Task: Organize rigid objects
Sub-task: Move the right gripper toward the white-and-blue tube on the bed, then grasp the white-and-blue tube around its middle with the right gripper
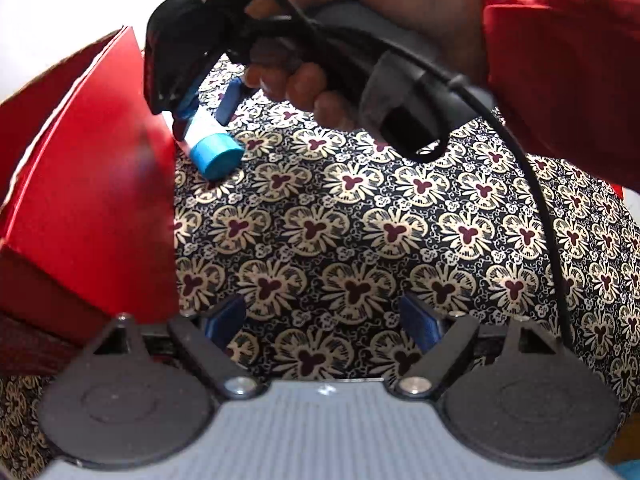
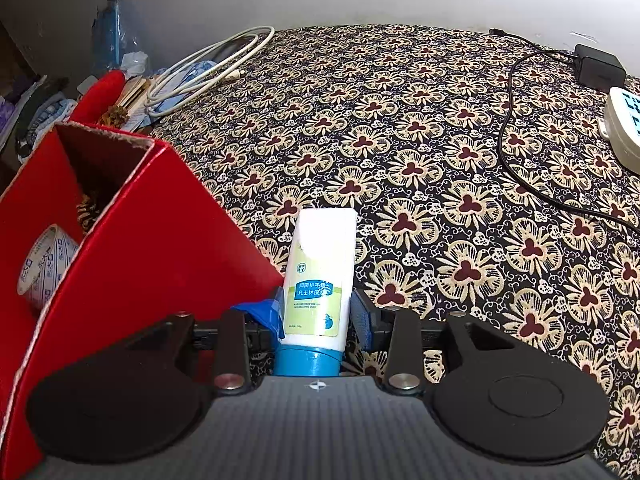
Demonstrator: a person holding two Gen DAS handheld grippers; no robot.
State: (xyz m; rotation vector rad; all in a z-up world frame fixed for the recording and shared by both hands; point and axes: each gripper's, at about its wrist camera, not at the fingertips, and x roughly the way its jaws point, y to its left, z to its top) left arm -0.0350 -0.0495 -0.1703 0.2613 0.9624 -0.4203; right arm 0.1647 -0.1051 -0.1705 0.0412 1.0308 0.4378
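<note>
A white tube with a blue cap (image 2: 318,280) lies between the blue fingers of my right gripper (image 2: 316,312), which is shut on it. In the left wrist view the same tube (image 1: 212,142) hangs cap-down from the right gripper (image 1: 208,110), close to the wall of the red cardboard box (image 1: 92,184). The box (image 2: 132,240) stands open to the left of the tube and holds a roll of printed tape (image 2: 46,268). My left gripper (image 1: 320,320) is open and empty above the flowered cloth.
The flowered cloth (image 2: 400,140) covers the surface. A coiled white cable (image 2: 208,68) lies at the back left by a pile of clutter. A black cable (image 2: 516,128), a black charger (image 2: 598,66) and a white device (image 2: 624,128) lie at the right.
</note>
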